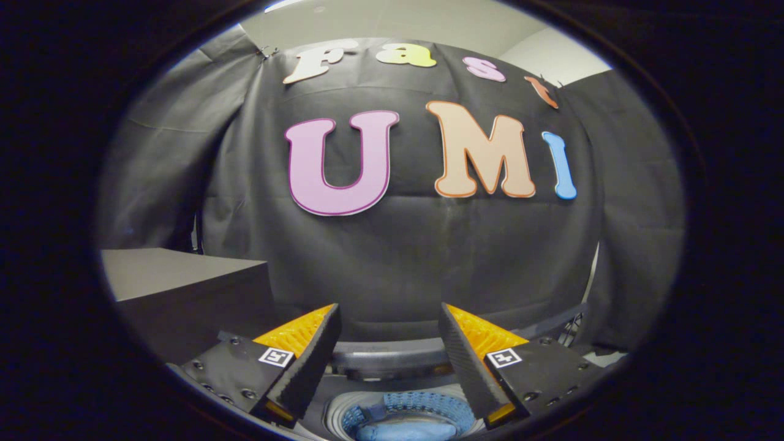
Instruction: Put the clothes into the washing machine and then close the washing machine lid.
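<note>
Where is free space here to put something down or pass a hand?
The flat grey top of the box, beside the washing machine, looks bare. The open hand-held gripper holds nothing, so its gap is free. Below it, the drum is crowded: blue clothes lie inside.

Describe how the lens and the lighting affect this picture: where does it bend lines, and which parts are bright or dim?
Gripper view: the fisheye bows the wall cloth and the grey box edge outward; light falls evenly on the cloth, with no glare; the washer drum below the open claw is dimmer, a blue cloth inside it; the claw's fingers look sharp.
</note>
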